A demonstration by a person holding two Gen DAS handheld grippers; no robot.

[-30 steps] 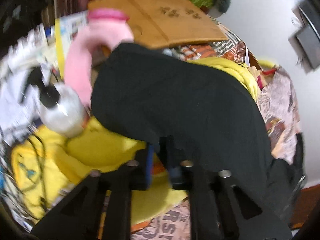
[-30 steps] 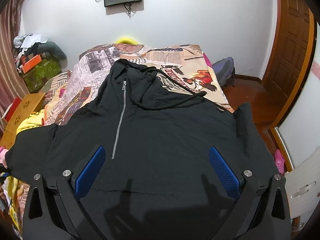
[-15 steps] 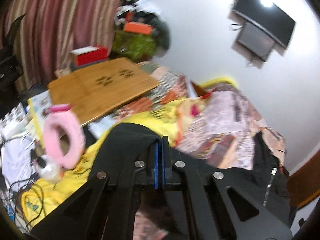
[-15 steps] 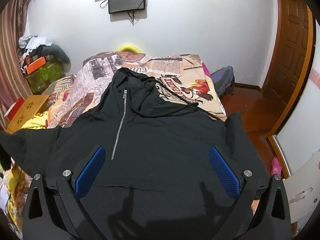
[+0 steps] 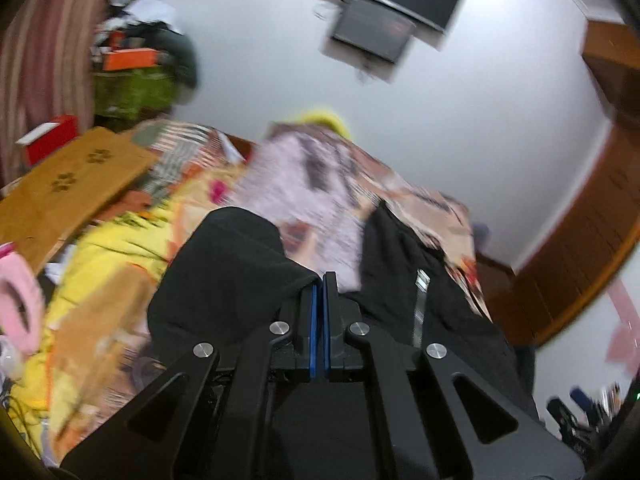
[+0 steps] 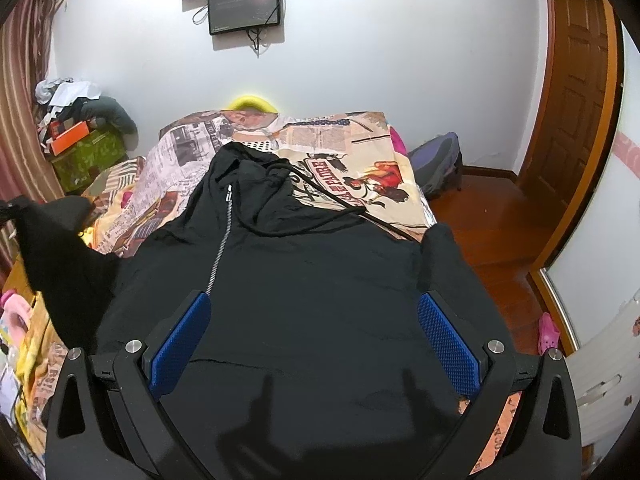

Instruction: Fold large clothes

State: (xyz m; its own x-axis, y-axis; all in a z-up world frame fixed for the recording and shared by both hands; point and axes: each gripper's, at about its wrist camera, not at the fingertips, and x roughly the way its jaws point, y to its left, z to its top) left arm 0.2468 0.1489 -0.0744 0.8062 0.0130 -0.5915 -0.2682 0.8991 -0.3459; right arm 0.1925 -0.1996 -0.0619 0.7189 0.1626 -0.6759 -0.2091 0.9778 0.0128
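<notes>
I have the left tool [image 5: 319, 280] clenched on the sleeve [image 5: 228, 264] of the black zip-front cotton hoodie [image 6: 304, 280], lifted off the bed's newspaper-print cover [image 6: 360, 148]. I'd carry it across the chest, keeping the fabric taut. My right tool [image 6: 314, 340] hovers released over the hem. Cluttered bedroom, wooden door [image 6: 576, 92] right.

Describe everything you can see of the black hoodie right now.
The hoodie is black, soft knit, with a silver front zipper and a black drawstring. It lies front up on the printed bedspread, hood toward the far wall. One sleeve is lifted off the bed, pinched in the shut left gripper. The other sleeve hangs at the bed's edge. The open right gripper hovers over the hem.
</notes>
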